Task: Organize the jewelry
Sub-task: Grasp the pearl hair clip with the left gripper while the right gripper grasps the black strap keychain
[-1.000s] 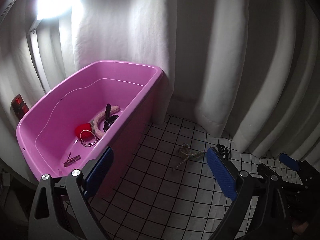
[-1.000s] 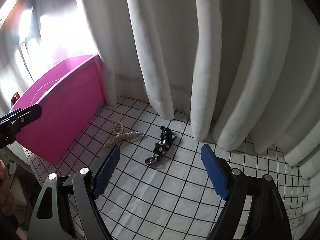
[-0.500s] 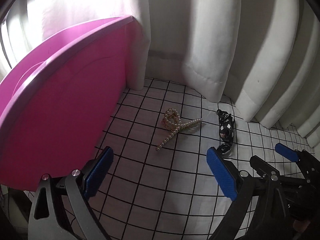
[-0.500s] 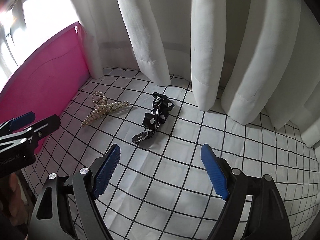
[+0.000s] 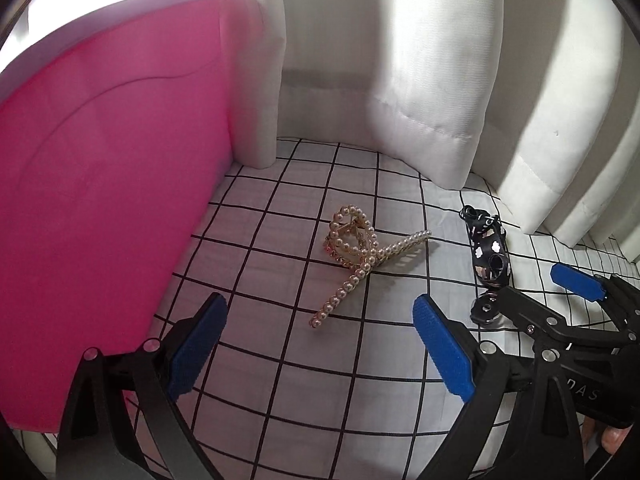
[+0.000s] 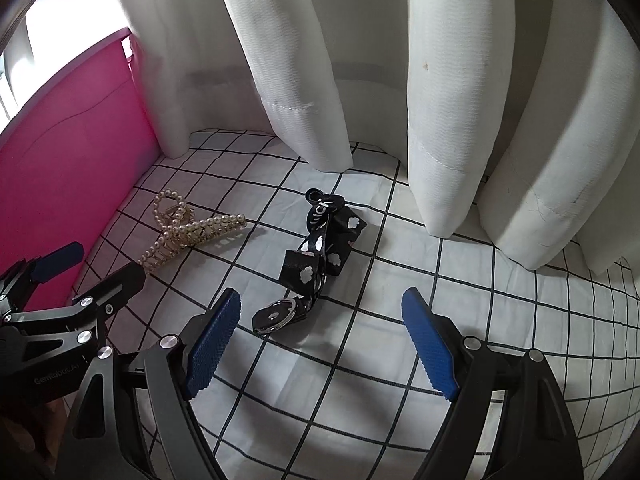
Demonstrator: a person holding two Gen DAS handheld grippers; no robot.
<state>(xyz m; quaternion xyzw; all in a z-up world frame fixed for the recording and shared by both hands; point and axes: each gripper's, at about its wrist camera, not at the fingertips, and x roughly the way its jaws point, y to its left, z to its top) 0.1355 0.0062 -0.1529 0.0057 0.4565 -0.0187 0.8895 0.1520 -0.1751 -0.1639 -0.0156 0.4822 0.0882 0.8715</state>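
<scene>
Both grippers have dropped lower and closer to the checked cloth since a second ago: the left wrist view then looked down into the pink bin, and its outer wall now fills the left side of that view with the inside out of sight. In the right wrist view the black strap, once small and far ahead, now lies just ahead of the fingers.

One pink bin [image 5: 100, 184] stands at the left edge of the surface, its side wall near the pearl clip. One white curtain [image 6: 460, 100] hangs in folds behind, its hems touching the cloth. One white cloth with a black grid [image 6: 360, 360] covers the surface.

Two grippers are in view. The left gripper [image 5: 318, 350] has its blue-padded fingers [image 5: 196, 350] spread wide with nothing between them; the pearl clip lies just ahead of the gap. The right gripper [image 6: 320, 342] is likewise spread wide and holds nothing, with the metal end of the strap between its fingertips on the cloth.

Two pieces of jewelry lie on the cloth, apart from each other: one pearl clip [image 5: 360, 258], gold with rows of beads, nearer the bin, and one black strap [image 6: 316, 258] printed with white flowers, folded on itself, with a silver clasp at its near end.
</scene>
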